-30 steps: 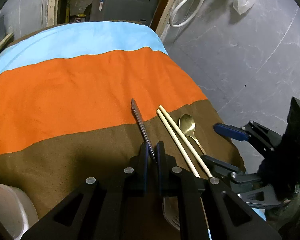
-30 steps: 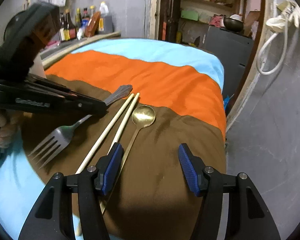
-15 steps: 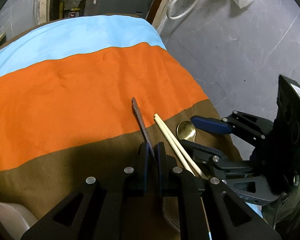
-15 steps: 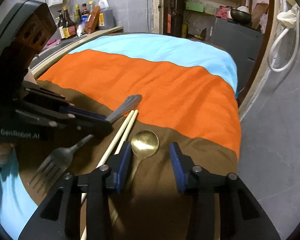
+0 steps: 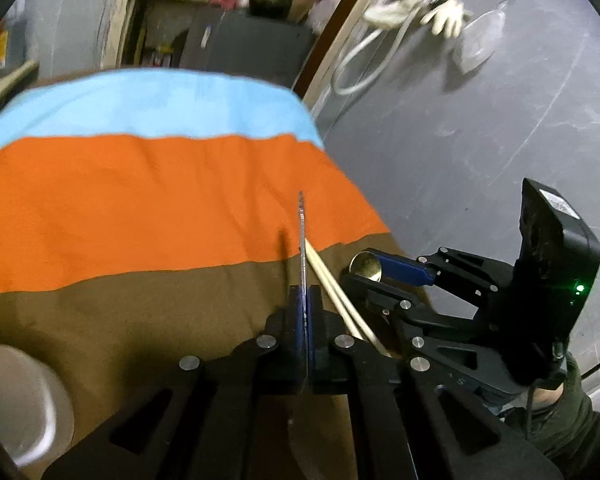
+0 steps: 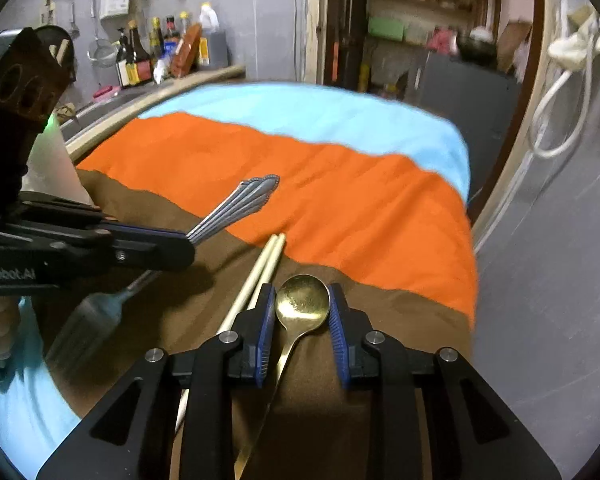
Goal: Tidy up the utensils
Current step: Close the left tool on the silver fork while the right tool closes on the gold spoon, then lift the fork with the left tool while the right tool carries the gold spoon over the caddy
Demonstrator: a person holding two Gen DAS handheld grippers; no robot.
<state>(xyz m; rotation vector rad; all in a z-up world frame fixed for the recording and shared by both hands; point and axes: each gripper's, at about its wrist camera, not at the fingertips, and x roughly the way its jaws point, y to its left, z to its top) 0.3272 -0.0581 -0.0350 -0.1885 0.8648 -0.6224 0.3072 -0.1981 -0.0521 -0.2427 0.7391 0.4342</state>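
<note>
Holding a silver fork [image 6: 236, 208] by its handle, my left gripper [image 5: 303, 300] is clamped tight on it; the fork's decorated handle end points out over the orange band and its tines hang blurred below the gripper, off the cloth.

Right gripper [image 6: 302, 320]: jaws have just been closing, with the bowl of a brass spoon [image 6: 302, 305] between the blue pads. Whether the pads press on the bowl yet I cannot tell. The spoon's handle runs back toward me under the gripper.

Chopsticks [image 6: 260, 272]: one pale pair, lying side by side on the brown band just left of the spoon, tips reaching the edge of the orange band.

Tabletop cloth [image 6: 340, 184]: striped brown, orange and light blue.

White bowl [image 5: 16, 400]: at the near left edge in the left wrist view, blurred.

Sauce bottles [image 6: 140, 60]: a row against the far wall.
</note>
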